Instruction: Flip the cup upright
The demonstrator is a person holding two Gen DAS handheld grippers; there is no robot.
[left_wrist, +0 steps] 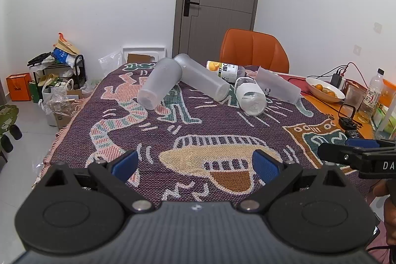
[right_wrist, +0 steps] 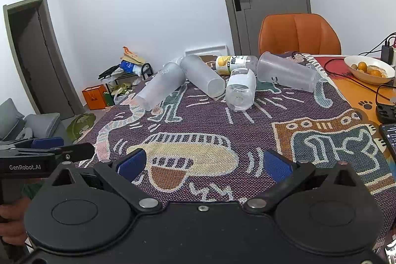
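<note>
Three frosted plastic cups lie on their sides at the far end of the patterned cloth: one on the left (left_wrist: 158, 84) (right_wrist: 160, 87), one in the middle (left_wrist: 201, 77) (right_wrist: 201, 76), one on the right (left_wrist: 278, 85) (right_wrist: 287, 72). My left gripper (left_wrist: 195, 165) is open and empty above the near cloth, well short of them. My right gripper (right_wrist: 204, 165) is open and empty too. Each gripper shows side-on in the other's view, the right one (left_wrist: 356, 152) and the left one (right_wrist: 49, 147).
A clear bottle (left_wrist: 250, 97) (right_wrist: 240, 89) and an orange-label bottle (left_wrist: 225, 71) (right_wrist: 234, 63) lie among the cups. A fruit bowl (left_wrist: 324, 88) (right_wrist: 370, 68), cables, a phone and an upright bottle (left_wrist: 372, 94) crowd the right. An orange chair (left_wrist: 253, 50) stands behind.
</note>
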